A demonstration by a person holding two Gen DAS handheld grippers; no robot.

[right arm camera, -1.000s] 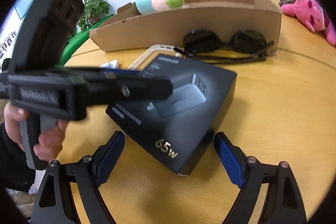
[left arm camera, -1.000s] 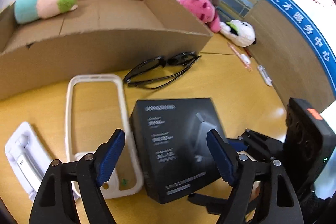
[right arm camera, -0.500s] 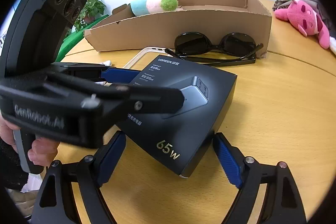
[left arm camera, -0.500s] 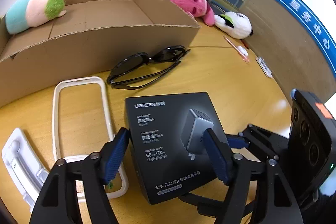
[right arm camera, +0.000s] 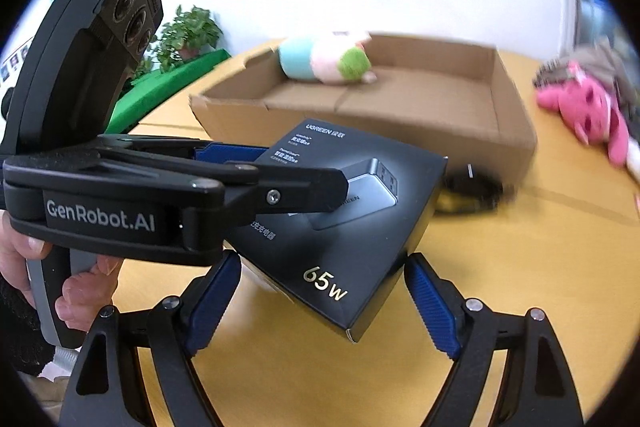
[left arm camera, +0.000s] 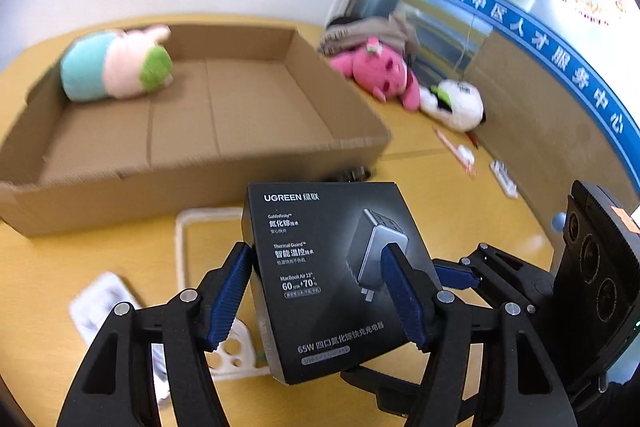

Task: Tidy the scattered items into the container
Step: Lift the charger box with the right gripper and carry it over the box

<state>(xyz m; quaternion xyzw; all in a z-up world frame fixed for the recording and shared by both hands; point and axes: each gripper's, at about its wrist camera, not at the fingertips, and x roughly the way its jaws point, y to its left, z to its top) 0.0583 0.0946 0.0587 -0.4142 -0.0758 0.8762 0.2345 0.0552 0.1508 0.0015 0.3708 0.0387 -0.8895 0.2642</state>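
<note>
A black charger box (left arm camera: 320, 227) (right arm camera: 360, 227) hangs tilted above the yellow table, held from two sides. My left gripper (left arm camera: 318, 263) is shut on it, its blue pads pressing the box's long sides; the right wrist view shows that gripper (right arm camera: 304, 167) reaching in from the left. My right gripper (right arm camera: 322, 263) is shut on the box's near corner, a pad on each edge. Behind the charger box lies the open cardboard box (left arm camera: 200, 183) (right arm camera: 360, 123), which holds a teal, pink and green plush (left arm camera: 116, 67) (right arm camera: 324, 61).
On the table under the charger box lie a white phone-case frame (left arm camera: 184, 239) and a white plastic tray (left arm camera: 100, 303). Dark sunglasses (right arm camera: 472, 187) lie against the carton, partly hidden. A pink plush (left arm camera: 380, 75), a white plush (left arm camera: 456, 103) and pens (left arm camera: 460, 151) lie to the right.
The left jaws narrowed onto the charger box. Both grippers then rose, and the box came up off the table with them, toward the carton.
</note>
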